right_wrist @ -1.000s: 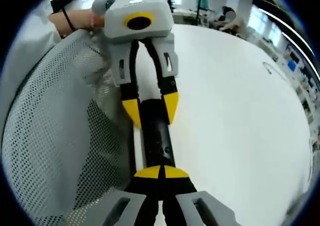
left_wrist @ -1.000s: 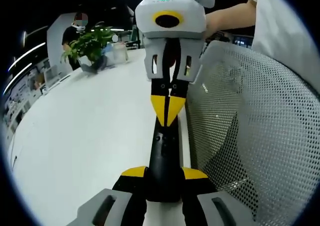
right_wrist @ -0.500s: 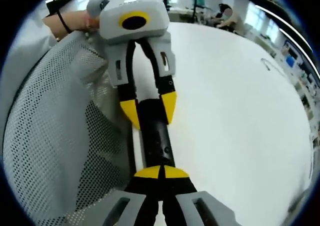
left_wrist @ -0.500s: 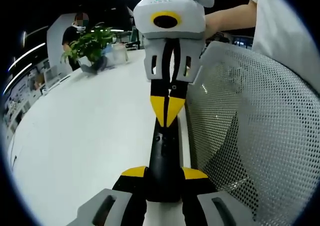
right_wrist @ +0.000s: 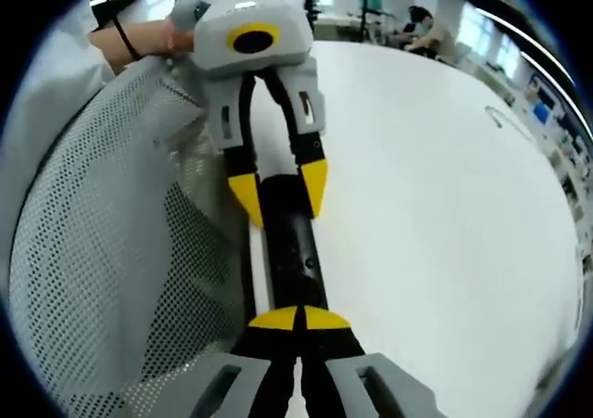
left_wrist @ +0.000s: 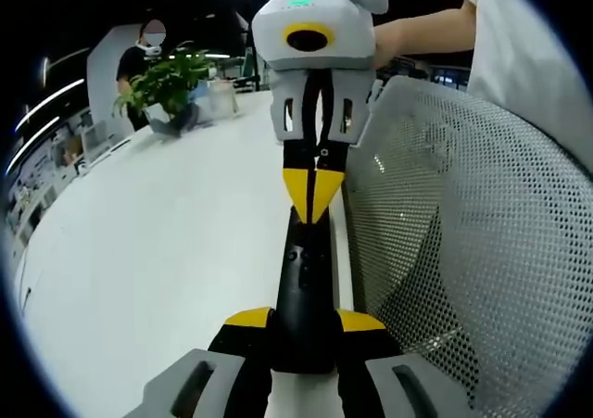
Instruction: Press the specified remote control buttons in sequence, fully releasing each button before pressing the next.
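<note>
White desk (left_wrist: 157,251) spreads wide under both of my cameras, an open office behind it, with a potted plant (left_wrist: 167,80) far off on the left in the left gripper view. Nearer in that view, my left tongs (left_wrist: 301,330) clamp one end of the black remote control (left_wrist: 306,279), their yellow tips pressed against its two sides, so I hold it level and steady along the desk's edge and the buttons face up where they can be reached. At the remote's far end my right tongs (left_wrist: 313,200) come down from above with their yellow tips drawn together into a single point, gripping nothing, and that point sits on or just above the remote's top face; I judge I keep them closed so they act as one narrow fingertip that can strike one button and no neighbour. Whether the tip is pressing now or has just lifted I cannot tell. To the right, a white mesh chair back (left_wrist: 463,233) stands close beside the remote. In the right gripper view the mesh lies on the left, and the same remote (right_wrist: 292,256) runs up from my closed tips to the left tongs' yellow tips, which straddle its other end. Bare desk stretches away on the right.
</note>
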`<state>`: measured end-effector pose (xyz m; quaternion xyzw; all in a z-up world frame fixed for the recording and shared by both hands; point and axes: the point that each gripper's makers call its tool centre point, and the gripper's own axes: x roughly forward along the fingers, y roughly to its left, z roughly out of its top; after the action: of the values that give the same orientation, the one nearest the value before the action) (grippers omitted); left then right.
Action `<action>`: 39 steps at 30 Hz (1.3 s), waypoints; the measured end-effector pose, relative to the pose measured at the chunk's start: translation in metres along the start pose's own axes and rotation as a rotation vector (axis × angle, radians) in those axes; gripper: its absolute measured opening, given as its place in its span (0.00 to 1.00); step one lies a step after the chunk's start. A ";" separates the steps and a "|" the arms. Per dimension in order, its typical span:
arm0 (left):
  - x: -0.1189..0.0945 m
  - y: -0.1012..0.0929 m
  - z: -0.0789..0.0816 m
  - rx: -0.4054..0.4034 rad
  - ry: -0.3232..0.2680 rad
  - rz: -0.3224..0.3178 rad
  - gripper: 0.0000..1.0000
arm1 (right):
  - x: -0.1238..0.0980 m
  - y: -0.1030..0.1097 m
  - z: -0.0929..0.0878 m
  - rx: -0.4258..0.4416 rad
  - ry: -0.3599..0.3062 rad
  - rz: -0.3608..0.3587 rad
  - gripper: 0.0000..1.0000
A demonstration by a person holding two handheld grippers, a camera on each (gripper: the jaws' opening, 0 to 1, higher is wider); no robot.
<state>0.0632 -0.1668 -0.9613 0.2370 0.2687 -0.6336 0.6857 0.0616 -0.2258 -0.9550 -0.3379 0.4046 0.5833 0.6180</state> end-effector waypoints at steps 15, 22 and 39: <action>0.000 0.000 0.000 -0.002 -0.001 -0.001 0.24 | 0.000 -0.002 0.001 0.033 -0.012 -0.026 0.00; 0.000 0.000 0.000 -0.007 -0.007 -0.003 0.25 | -0.002 -0.002 0.002 0.119 -0.160 -0.022 0.00; 0.000 0.000 0.000 -0.003 -0.004 -0.002 0.24 | 0.008 0.001 0.016 0.019 -0.090 -0.067 0.00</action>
<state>0.0637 -0.1672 -0.9615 0.2345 0.2686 -0.6341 0.6861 0.0623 -0.2082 -0.9551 -0.3190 0.3704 0.5729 0.6579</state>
